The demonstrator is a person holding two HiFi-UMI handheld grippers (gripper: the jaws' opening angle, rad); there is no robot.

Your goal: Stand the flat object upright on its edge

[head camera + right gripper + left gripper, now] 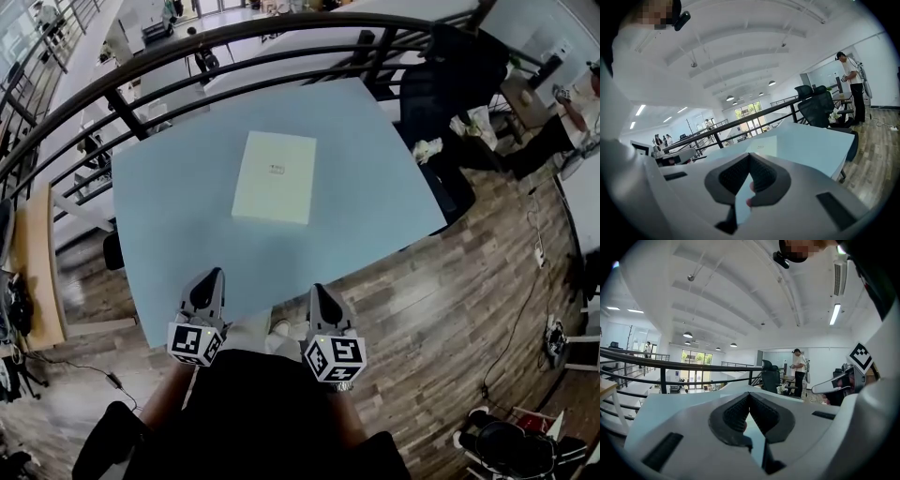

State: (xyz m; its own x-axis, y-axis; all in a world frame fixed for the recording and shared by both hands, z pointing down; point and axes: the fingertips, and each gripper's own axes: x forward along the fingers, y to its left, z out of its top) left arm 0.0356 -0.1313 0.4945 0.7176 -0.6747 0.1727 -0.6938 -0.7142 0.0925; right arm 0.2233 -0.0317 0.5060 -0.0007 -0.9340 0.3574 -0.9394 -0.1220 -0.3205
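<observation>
- Two empty tongs, the left tongs (212, 277) and the right tongs (319, 291), are pressed together over the near edge of the surface (375, 178).
- Ahead of both, well apart from them, the flat box (274, 176) lies on its broad face.
- I judge this the approach: next I must reach forward and tip one edge up.

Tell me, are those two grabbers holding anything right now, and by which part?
Nothing is held. The left gripper and right gripper have their jaws shut on nothing; the flat box lies apart on the table.
</observation>
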